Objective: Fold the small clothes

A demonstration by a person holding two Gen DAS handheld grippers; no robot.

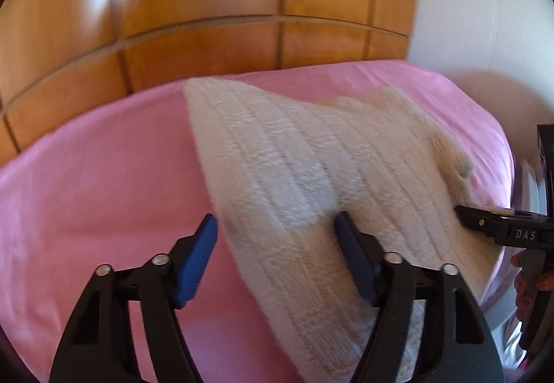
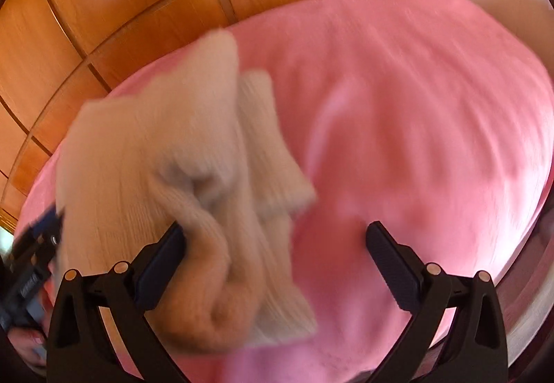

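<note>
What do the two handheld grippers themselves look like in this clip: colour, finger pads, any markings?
Both are black plastic frames with silver pivot pins. The left gripper has blue textured pads. The right gripper has dark ribbed pads, and its side carries white "DAS" lettering.

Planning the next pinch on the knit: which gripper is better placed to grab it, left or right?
Left, probably. The left gripper has the cream knit garment lying between its open jaws. The right gripper is open too, with the knit only against its left pad and pink sheet ahead.
</note>
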